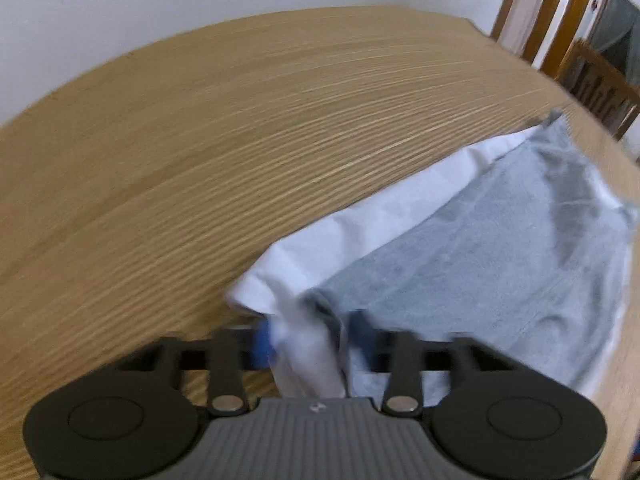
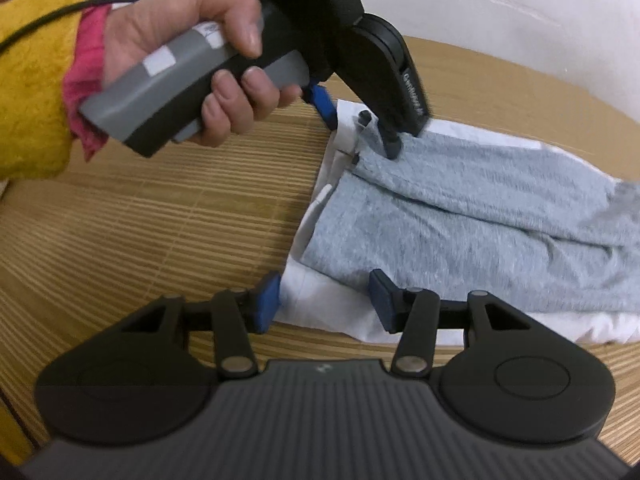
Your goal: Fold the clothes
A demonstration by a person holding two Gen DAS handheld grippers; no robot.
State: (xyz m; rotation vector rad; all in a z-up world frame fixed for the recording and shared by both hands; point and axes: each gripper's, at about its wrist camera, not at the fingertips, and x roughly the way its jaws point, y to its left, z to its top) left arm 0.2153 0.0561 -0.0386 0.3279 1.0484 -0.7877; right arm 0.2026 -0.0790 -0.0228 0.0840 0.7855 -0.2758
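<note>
The clothes are lying on a wooden table [image 2: 140, 216] as a flat stack: a grey garment [image 2: 480, 220] is sitting on top of a white garment [image 2: 332, 312], whose edge is showing along the left and near sides. The stack is resting toward the right of the table, leaving bare wood to the left, probably so that a fold has somewhere to land.

The left gripper [image 2: 360, 128] is working at the far left corner of the stack. In its own view [image 1: 308, 340] the blue pads are pinching a bunch of white and grey cloth between them, so it is closed on both layers there; taking them together should keep the edges lined up as the corner moves. The person's hand [image 2: 192, 60] is wrapped round the handle, with the trigger squeezed.

The right gripper [image 2: 324, 300] is sitting at the near left corner. Its blue pads [image 2: 266, 300] are standing apart, one on either side of the white edge, with cloth lying in the gap but not squeezed. It seems to be lining up to take this corner, so that both left corners can be carried over at once.
</note>
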